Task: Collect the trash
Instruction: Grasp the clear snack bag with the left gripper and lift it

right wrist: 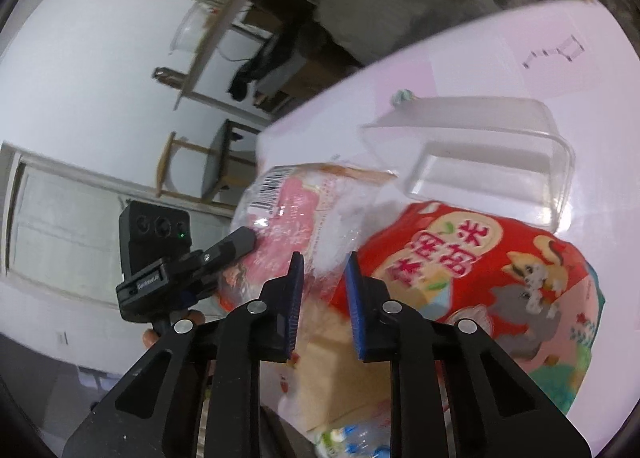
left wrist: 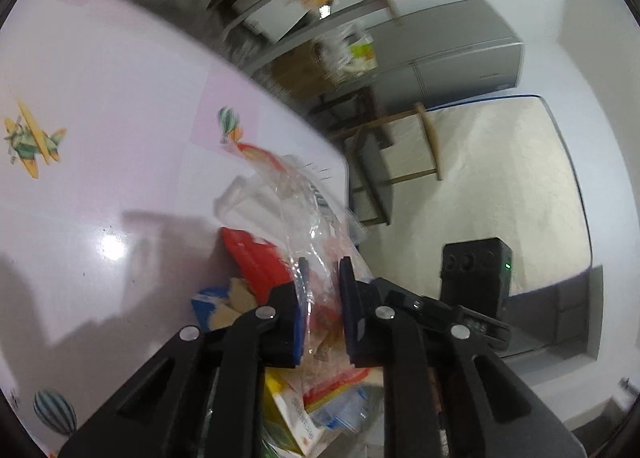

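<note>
Both hand-held grippers, left (left wrist: 322, 278) and right (right wrist: 322, 274), pinch thin clear plastic wrap (left wrist: 308, 218) low in the frame; it could slip or rip.

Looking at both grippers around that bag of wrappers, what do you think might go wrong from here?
1. Both the left gripper and right gripper hold only thin clear plastic bag film; it could slip or tear.
2. The bag's mouth looks open, so the red snack packet might spill out.
3. The clear plastic tray lies on the table just beyond and could get knocked.
</note>
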`<action>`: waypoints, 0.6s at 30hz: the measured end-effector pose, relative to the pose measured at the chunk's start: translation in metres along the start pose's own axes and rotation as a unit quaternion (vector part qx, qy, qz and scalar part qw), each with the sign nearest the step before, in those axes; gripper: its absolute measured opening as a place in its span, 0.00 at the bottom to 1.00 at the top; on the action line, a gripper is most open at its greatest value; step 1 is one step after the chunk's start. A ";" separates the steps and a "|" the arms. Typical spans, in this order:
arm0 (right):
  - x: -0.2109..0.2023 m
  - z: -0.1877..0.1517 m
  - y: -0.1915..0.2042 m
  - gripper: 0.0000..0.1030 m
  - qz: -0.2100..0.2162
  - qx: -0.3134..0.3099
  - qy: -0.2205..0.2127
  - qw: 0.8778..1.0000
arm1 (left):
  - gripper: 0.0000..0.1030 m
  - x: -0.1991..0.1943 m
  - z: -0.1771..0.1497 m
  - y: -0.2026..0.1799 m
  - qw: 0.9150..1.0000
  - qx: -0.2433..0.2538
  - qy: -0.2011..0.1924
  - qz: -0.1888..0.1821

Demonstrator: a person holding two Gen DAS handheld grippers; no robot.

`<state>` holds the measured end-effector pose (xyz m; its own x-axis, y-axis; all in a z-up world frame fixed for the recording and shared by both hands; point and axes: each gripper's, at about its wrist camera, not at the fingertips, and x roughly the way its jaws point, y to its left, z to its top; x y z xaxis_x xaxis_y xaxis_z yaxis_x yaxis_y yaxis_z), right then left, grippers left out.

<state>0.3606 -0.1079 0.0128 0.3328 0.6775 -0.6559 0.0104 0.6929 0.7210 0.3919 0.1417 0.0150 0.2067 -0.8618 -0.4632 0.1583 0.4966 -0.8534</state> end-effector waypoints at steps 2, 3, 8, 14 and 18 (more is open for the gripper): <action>-0.008 -0.006 0.013 0.20 0.010 -0.018 -0.006 1.000 | 0.12 -0.020 -0.014 -0.014 1.000 0.017 -0.024 -0.010; -0.012 -0.010 0.020 0.21 0.009 -0.032 -0.010 0.999 | 0.12 -0.032 -0.023 -0.021 0.999 0.023 -0.040 -0.012; -0.041 -0.037 0.050 0.25 0.012 -0.088 -0.044 0.995 | 0.06 -0.089 -0.078 -0.035 0.992 0.033 -0.113 -0.035; -0.069 -0.084 0.059 0.33 -0.001 -0.122 -0.072 0.990 | 0.06 -0.144 -0.153 -0.020 0.981 0.033 -0.179 -0.069; -0.084 -0.118 0.052 0.41 -0.015 -0.123 -0.091 0.988 | 0.06 -0.169 -0.204 0.008 0.974 0.001 -0.210 -0.088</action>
<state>0.2217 -0.0996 0.0786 0.4999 0.6161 -0.6087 -0.1997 0.7659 0.6112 0.1617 0.2698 0.0379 0.5522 -0.8161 -0.1706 0.2290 0.3452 -0.9102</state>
